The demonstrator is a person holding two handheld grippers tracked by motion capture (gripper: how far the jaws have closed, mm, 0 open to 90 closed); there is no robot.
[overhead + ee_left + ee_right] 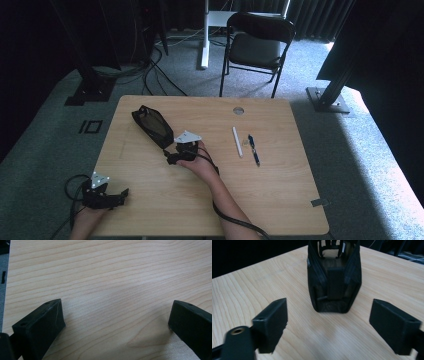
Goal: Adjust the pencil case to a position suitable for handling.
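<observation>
High view: one black mesh pouch [152,126] just ahead of wide-open right hand-held gripper [171,154], two pens [254,149] off right, no readable writing.

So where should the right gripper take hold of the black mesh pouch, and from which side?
Probably at the narrow near end of the black mesh pouch, coming in low along the table from the person's side. That end faces the right gripper, whose jaws stand open on either side of it without touching, and looks slimmer than the gap. The pouch lies flat and long, pointing away.

Black mesh-fabric pouch [334,277], matt wood table [150,200]
</observation>
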